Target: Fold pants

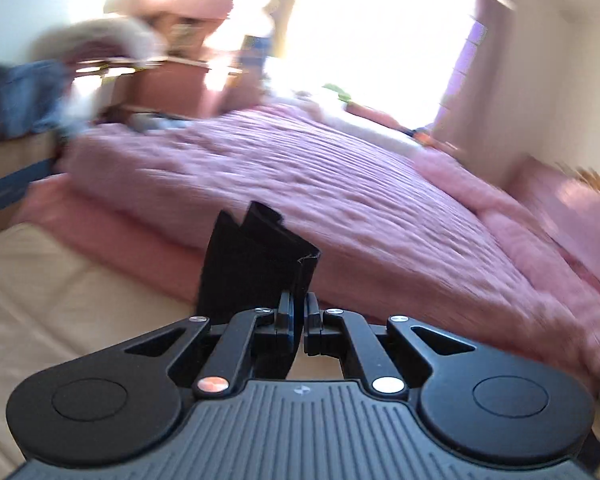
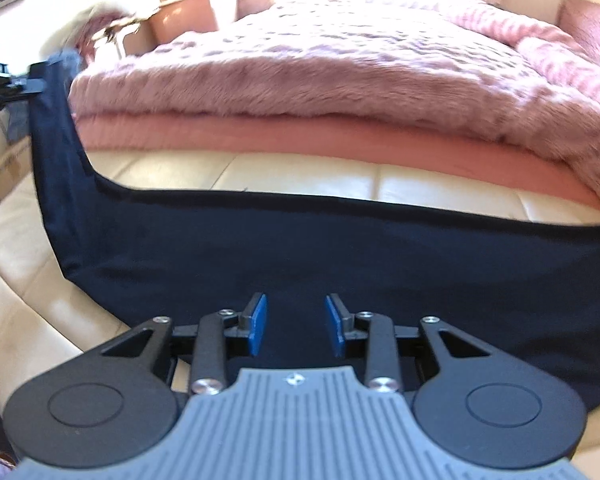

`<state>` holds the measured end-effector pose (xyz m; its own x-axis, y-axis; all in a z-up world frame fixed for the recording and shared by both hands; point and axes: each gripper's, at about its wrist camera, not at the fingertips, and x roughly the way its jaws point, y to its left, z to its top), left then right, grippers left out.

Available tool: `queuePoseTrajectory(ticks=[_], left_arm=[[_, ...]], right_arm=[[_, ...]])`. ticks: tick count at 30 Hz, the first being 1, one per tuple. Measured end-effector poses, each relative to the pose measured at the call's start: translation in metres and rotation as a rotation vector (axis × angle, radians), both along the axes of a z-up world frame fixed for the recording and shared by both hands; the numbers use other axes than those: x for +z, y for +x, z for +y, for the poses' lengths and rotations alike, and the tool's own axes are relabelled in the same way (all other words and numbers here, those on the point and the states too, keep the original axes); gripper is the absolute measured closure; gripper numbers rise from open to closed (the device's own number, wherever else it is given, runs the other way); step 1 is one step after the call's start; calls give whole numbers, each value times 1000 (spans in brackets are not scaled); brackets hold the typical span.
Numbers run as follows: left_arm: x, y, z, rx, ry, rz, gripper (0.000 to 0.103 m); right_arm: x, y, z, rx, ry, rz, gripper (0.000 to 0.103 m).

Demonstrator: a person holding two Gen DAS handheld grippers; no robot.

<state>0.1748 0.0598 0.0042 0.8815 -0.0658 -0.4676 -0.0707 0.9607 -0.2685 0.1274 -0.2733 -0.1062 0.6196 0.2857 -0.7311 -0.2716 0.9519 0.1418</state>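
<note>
The dark navy pants (image 2: 300,248) lie spread across the cream leather surface (image 2: 300,176) in front of the pink bed. My right gripper (image 2: 296,326) is open, its blue pads (image 2: 258,322) just above the cloth, holding nothing. My left gripper (image 1: 303,322) is shut on an end of the pants (image 1: 256,260), which stands up bunched above the jaws. In the right wrist view the left gripper (image 2: 30,84) shows at the far left, holding that end (image 2: 52,128) lifted off the surface.
A fluffy pink blanket (image 2: 320,68) over a pink sheet (image 2: 300,136) lies behind the pants. A terracotta pot (image 2: 184,16) and clutter stand at the back left. A blue garment (image 1: 20,96) lies at the left. A bright window (image 1: 380,40) is behind.
</note>
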Motion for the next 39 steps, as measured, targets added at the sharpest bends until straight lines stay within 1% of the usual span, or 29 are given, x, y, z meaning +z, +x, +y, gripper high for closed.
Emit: queuePoseTrajectory(ticks=[2, 4, 5, 8, 9, 11, 13, 14, 15, 17, 19, 20, 21, 22, 23, 25, 27, 29, 30, 32, 35, 39], left_arm=[[-10, 10, -43, -86, 41, 15, 100], [-28, 17, -83, -173, 79, 49, 100], [-42, 20, -106, -226, 103, 83, 100], [-87, 12, -154, -353, 177, 188, 100], [-104, 8, -164, -387, 191, 234, 100], [-127, 5, -174, -435, 184, 319, 99], [-141, 5, -172, -464, 126, 396, 98], [-147, 8, -168, -483, 77, 439, 95], [-152, 13, -164, -500, 31, 477, 89], [-160, 23, -156, -548, -78, 540, 85], [-159, 26, -147, -569, -151, 555, 78], [-160, 29, -140, -587, -204, 567, 71], [-159, 28, -135, -600, -241, 572, 68], [-156, 29, -129, -605, -269, 567, 68], [-151, 29, -125, -603, -278, 549, 67], [-138, 29, -115, -554, -239, 507, 67], [-129, 30, -103, -499, -164, 470, 67], [-120, 30, -93, -444, -50, 433, 67], [-118, 32, -91, -429, -13, 419, 67], [-118, 33, -85, -397, 35, 412, 67], [-121, 32, -68, -360, 55, 413, 67], [-127, 32, -51, -334, 30, 434, 67]], right_arm=[[3, -8, -15, -30, 24, -3, 74], [4, -13, -29, -65, 40, -4, 74], [4, -13, -34, -81, 48, -2, 74], [-2, -21, -55, -140, 69, 25, 74], [-5, -22, -61, -160, 74, 38, 74], [-12, -25, -70, -193, 89, 67, 74], [-19, -25, -72, -215, 107, 93, 74], [-22, -26, -73, -222, 116, 104, 74], [-25, -27, -75, -225, 127, 112, 74], [-29, -26, -75, -229, 148, 125, 74], [-32, -26, -74, -232, 170, 132, 74], [-32, -26, -73, -231, 184, 129, 74], [-32, -27, -72, -228, 196, 124, 74], [-31, -26, -70, -224, 210, 120, 74], [-30, -24, -67, -218, 228, 116, 74], [-26, -20, -61, -203, 269, 108, 74], [-25, -14, -53, -183, 298, 102, 75], [-26, -3, -42, -155, 316, 98, 77], [-27, 3, -35, -144, 317, 98, 79], [-32, 17, -25, -131, 328, 107, 81], [-41, 37, -12, -130, 357, 132, 81], [-58, 58, -3, -148, 343, 165, 81]])
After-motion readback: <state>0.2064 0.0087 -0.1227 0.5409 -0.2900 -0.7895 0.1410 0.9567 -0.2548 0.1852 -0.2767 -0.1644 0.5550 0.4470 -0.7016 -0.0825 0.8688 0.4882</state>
